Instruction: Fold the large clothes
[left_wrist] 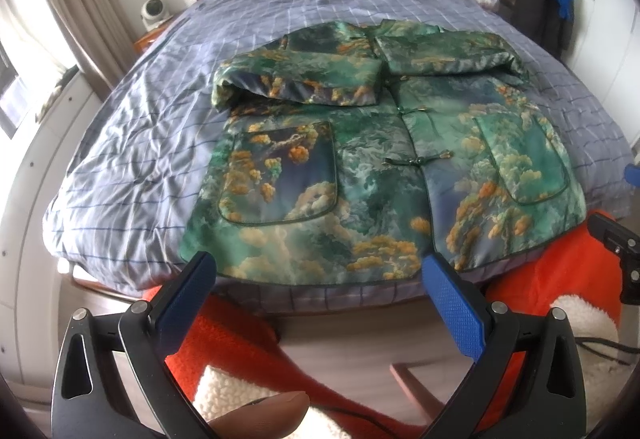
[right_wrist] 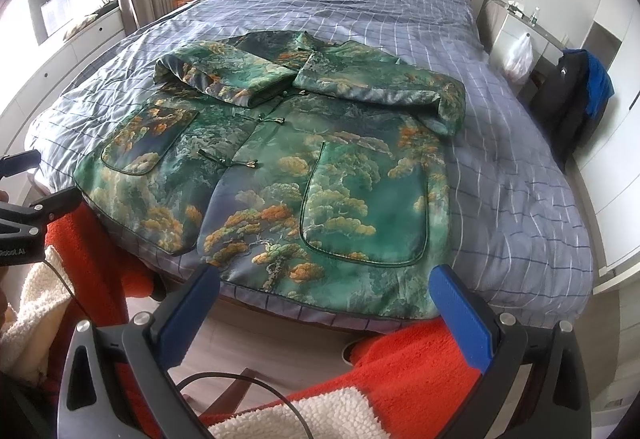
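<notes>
Both the left tool (left_wrist: 316, 273) and right tool (right_wrist: 326, 285) gape wide, empty, just short of the green printed jacket (right_wrist: 256, 175), sleeves folded in, on the bed (right_wrist: 500, 167).

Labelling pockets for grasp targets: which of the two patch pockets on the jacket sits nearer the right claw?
The greener pocket, on the jacket's right-hand front panel, just ahead of the open right claw. The other pocket, darker blue, lies across the button line.

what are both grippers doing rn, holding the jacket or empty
left gripper: open, empty, short of the jacket hem.
right gripper: open, empty, at the hem, not gripping.
</notes>
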